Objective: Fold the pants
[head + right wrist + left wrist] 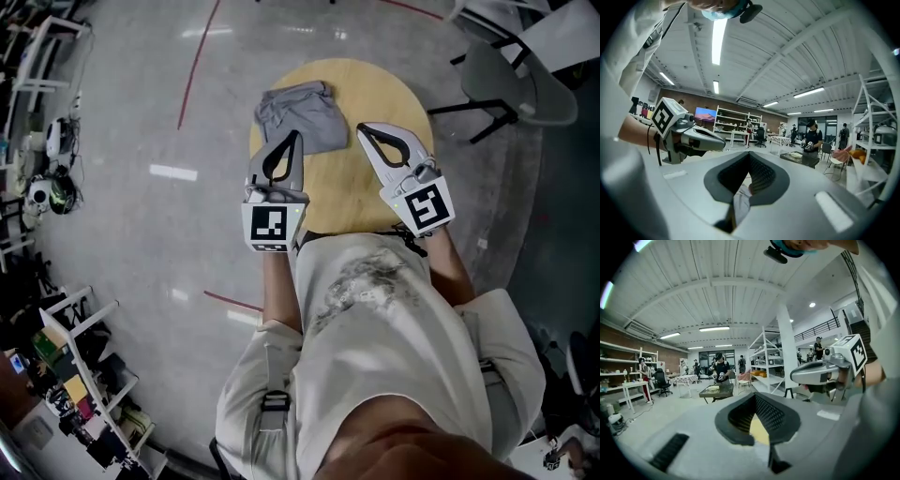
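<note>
Head view, nearest: person's pale shirt point(375, 309) fills the bottom, both forearms reaching forward
Left tongs point(294, 139): pressed together and empty; the left gripper view shows only the yellow tabletop through the gap behind the tips
Right tongs point(364, 129): pressed together too, pinching nothing, held over the near right part of the table
Table point(384, 94): round, wooden, bare apart from the garment
Pants point(302, 117): grey, gathered into a compact, lumpy bundle at the far left rim, just beyond the left tongs, not touched by either
Floor point(141, 112): grey, well below that rim
Stage, as judged: folding looks done or nearly so
Risk: the bundle sits at the rim, so a nudge from shut tongs could slide it off
Risk: the loose top layer may spring open if snagged
</note>
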